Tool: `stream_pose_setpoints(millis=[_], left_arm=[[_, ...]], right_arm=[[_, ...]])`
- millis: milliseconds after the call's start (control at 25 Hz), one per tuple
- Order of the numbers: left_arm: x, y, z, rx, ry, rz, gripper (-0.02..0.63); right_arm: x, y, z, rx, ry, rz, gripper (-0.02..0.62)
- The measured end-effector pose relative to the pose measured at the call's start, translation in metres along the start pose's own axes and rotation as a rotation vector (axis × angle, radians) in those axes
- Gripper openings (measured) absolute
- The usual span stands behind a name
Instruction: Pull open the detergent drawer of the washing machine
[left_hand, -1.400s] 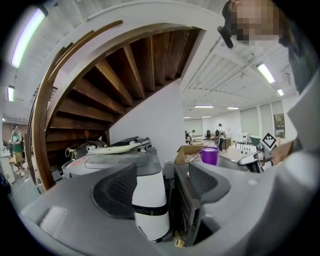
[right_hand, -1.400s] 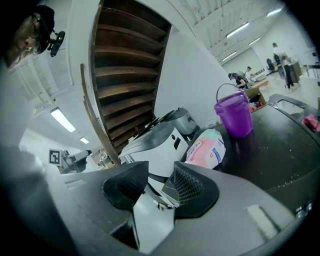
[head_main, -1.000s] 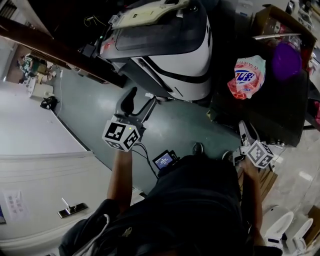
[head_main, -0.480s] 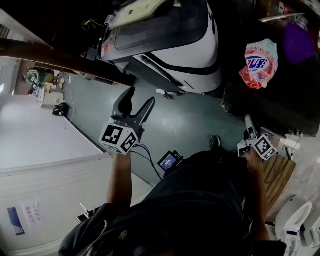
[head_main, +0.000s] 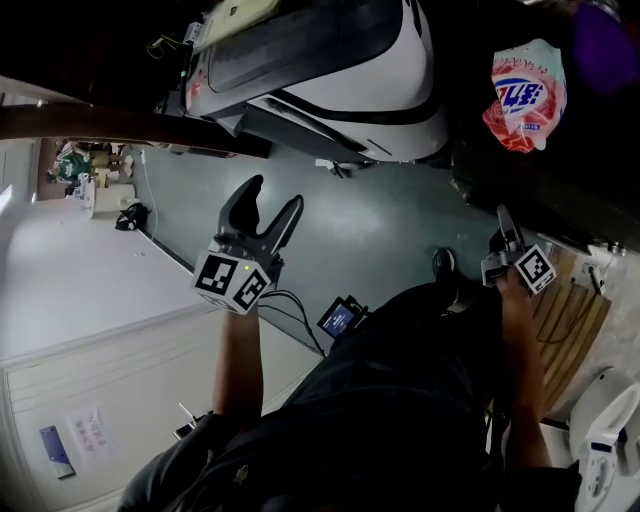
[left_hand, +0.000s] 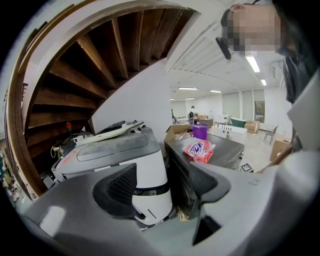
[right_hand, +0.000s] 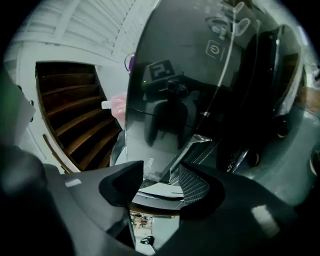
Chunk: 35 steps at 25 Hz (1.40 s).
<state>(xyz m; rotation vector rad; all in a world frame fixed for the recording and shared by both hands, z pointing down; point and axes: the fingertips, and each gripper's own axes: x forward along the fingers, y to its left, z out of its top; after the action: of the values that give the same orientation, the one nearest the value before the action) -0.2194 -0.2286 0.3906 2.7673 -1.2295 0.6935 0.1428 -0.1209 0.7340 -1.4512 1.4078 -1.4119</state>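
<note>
A dark washing machine (head_main: 560, 170) stands at the right, with a pink detergent bag (head_main: 525, 95) on its top. Its glossy front panel (right_hand: 200, 90) with a power symbol fills the right gripper view and mirrors my gripper. I cannot make out the drawer itself. My right gripper (head_main: 503, 225) is close in front of this panel, rolled sideways. Its jaws (right_hand: 160, 187) are opening, and only a bright trim edge shows beyond them, nothing between. My left gripper (head_main: 273, 197) hangs open and empty over the floor, pointing between the two machines (left_hand: 162, 187).
A white-and-grey machine (head_main: 340, 60) stands left of the dark one, with a narrow gap between them (left_hand: 175, 200). A purple cup (left_hand: 200, 131) and a cardboard box (left_hand: 177, 132) are behind the bag. A wooden staircase (left_hand: 75, 90) rises at the left. Cables and a small screen (head_main: 338, 318) lie on the floor.
My right gripper has sunk in front of the dark machine and rolled over. My left gripper has dropped a little and stayed open.
</note>
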Motion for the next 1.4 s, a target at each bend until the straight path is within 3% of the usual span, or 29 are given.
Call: stream_pose_setpoints(millis=[40,160,440,680,1120,1400], left_arm=[[0.002,-0.001,-0.002,0.001,0.006,-0.002,0.377],[0.005,-0.003,-0.008,0.001,0.022,-0.006,0.377],[0.011,-0.004,-0.021,-0.011,0.064,-0.007,0.377],[0.021,-0.013,-0.03,-0.007,0.101,-0.031,0.377],[0.016,-0.01,-0.049,-0.014,0.148,-0.025,0.377],[0.023,-0.007,-0.052,-0.044,0.144,-0.041,0.377]], right_arm=[[0.002,-0.008,0.003,0.007,-0.013,-0.007,0.211],[0.016,-0.003,0.01,-0.055,-0.027,0.113,0.24],[0.039,0.022,0.01,-0.124,-0.006,0.257,0.302],[0.064,0.043,-0.005,-0.171,0.168,0.437,0.307],[0.06,0.039,-0.006,-0.129,0.121,0.453,0.302],[0.01,0.037,-0.049,-0.11,0.182,0.444,0.281]])
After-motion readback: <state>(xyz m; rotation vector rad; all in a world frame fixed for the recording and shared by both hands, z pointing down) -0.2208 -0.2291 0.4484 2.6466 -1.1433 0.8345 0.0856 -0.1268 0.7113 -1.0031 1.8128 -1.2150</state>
